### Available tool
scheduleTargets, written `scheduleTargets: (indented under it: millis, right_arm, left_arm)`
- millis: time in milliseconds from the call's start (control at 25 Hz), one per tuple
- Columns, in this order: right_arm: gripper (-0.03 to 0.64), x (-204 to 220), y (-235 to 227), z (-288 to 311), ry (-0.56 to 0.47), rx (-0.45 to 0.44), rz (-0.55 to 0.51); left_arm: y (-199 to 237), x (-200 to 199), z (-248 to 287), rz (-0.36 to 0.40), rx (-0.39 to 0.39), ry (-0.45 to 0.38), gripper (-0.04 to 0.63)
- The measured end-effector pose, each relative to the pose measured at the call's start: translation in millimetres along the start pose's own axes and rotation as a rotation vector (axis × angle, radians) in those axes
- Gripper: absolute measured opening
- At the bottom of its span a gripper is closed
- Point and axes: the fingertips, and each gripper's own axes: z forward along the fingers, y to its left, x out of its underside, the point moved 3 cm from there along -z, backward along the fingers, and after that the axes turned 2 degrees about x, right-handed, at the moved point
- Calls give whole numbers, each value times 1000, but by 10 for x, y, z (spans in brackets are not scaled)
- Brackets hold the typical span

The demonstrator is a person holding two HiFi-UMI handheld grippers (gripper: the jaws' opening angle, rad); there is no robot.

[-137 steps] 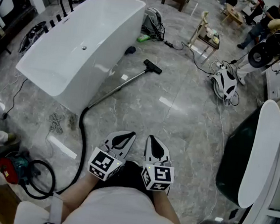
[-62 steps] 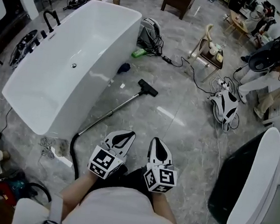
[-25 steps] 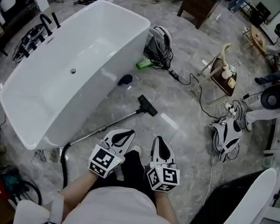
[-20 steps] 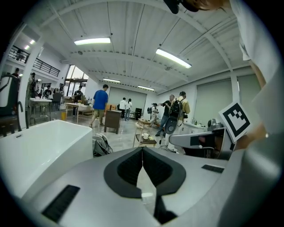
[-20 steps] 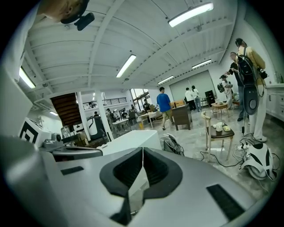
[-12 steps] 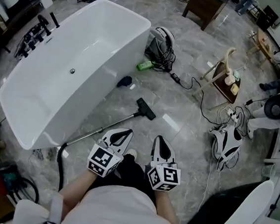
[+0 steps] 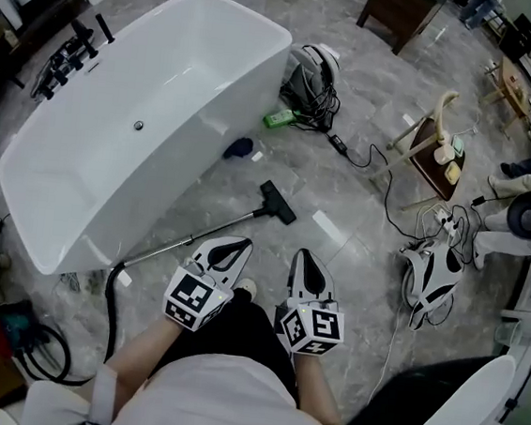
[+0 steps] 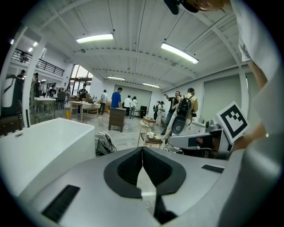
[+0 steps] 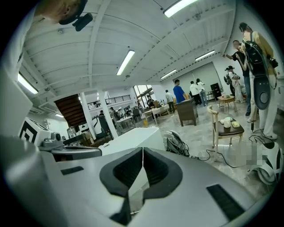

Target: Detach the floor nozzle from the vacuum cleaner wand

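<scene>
- Both tools have closed in on the wand; it now lies on the floor just ahead of the left tool.
- Left tool and right tool: jaws together, nothing held.
- Floor nozzle still attached at the wand's far end, near the bathtub.
- Judged stiff, light, slippery tube: grip the wand near the joint and pull at the nozzle neck.
</scene>
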Motion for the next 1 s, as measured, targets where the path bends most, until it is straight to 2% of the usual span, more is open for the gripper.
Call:
scheduleTargets:
  millis: [320,600,800,1000]
  right_arm:
    - [17,67,-97,200,32,-22,-29]
    - [17,6,-325,536,44,-24,-90]
    - [17,166,-461,893,78,-95,-108]
    - [17,483,-568,1277,81,-129,-144]
  left_arm:
    - [195,57,48,30,15,48,11]
    - [470,97,325,102,64,66,11]
    - [758,371,606,93,92,74,11]
    - [1082,798,876,99,127,65,11]
